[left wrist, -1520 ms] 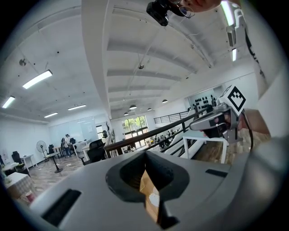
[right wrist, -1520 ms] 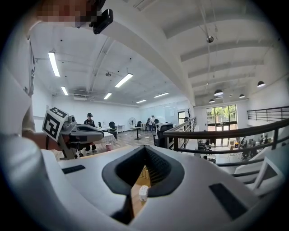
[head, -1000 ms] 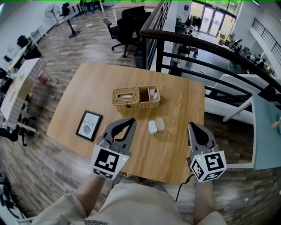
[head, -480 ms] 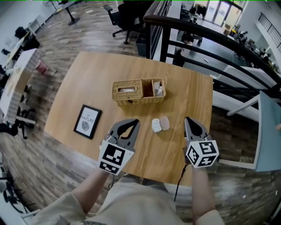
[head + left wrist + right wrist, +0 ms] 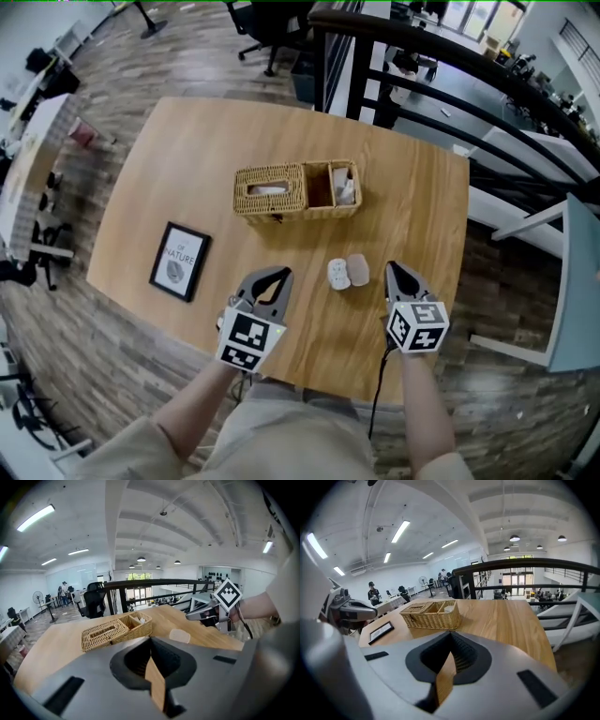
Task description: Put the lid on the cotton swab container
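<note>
– How is the cotton swab container (image 5: 337, 274) to be described?

– A small white tub is seen, standing open, with pale contents showing from above. Its lid (image 5: 358, 271) (a rounded, pinkish translucent piece) is laid flat on the wood just to its right, touching it or nearly so.

– And where are the two found?

– On the near half of the wooden table (image 5: 187, 169), between the two grippers and slightly farther out than their tips.

– What is held?

– Nothing. The left gripper (image 5: 279, 275) is seen with its jaws brought together, only a thin sliver of table showing between them in its own view. The right gripper (image 5: 392, 269) is closed to a point in the same way and is likewise empty.

– How much open room is there?

– Bare wood is left on every side of the pair. The wicker basket (image 5: 272, 202) is set farther off, well apart from them, and the framed picture (image 5: 180, 261) lies to the left, near the table's near-left edge. The near edge runs close behind both grippers, under the marker cubes. The right edge is met a little beyond the right gripper, and past the far right corner a dark railing (image 5: 422, 66) is seen.
</note>
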Demonstrator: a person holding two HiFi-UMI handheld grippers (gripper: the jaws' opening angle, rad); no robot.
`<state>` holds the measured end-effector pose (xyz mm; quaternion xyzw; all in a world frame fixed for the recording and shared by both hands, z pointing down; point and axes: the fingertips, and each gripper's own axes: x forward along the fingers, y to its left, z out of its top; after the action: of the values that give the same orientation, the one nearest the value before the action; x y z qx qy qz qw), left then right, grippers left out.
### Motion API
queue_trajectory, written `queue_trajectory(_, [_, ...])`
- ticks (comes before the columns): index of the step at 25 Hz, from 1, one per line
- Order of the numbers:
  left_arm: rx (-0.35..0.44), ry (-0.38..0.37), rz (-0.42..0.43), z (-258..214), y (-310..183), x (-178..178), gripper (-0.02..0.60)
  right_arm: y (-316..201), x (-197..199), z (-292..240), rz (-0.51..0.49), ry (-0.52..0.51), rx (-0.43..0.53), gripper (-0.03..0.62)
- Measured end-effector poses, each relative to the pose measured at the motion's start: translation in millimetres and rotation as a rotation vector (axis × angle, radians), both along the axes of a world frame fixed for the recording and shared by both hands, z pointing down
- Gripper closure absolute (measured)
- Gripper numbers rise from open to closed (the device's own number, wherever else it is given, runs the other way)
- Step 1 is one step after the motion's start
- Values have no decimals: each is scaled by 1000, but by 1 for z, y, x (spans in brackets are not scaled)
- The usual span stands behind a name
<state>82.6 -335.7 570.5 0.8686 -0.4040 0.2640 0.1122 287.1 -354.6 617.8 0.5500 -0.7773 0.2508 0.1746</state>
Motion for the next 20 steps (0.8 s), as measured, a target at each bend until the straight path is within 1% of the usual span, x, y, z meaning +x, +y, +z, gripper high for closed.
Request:
queue_trajectory(3, [-31, -8, -8, 19, -5, -6, 560, -3, 1, 24, 13, -22, -44, 568])
queue_trajectory(6, [-51, -16, -4, 32, -6, -8, 560, -3, 0, 49, 5, -23, -96, 568])
queue_trajectory(8, [-60, -15, -5, 38, -6, -10, 560, -3, -5, 62, -9, -42, -121, 568])
queue_trajectory(11, [-73, -14, -10, 45, -5, -13, 560, -5, -19, 69, -34, -121, -161, 568])
queue_trajectory(14, [-77, -12, -5, 45, -2, -15, 560, -5, -32, 60, -60, -191, -174, 568])
queue_trajectory(17, [-86, -6, -3, 43, 4, -21, 560, -1, -51, 48, -121, -188, -163, 568])
queue_trajectory(20, [-86, -2, -8, 42, 8, -26, 560, 3, -69, 44, -182, -131, -149, 568])
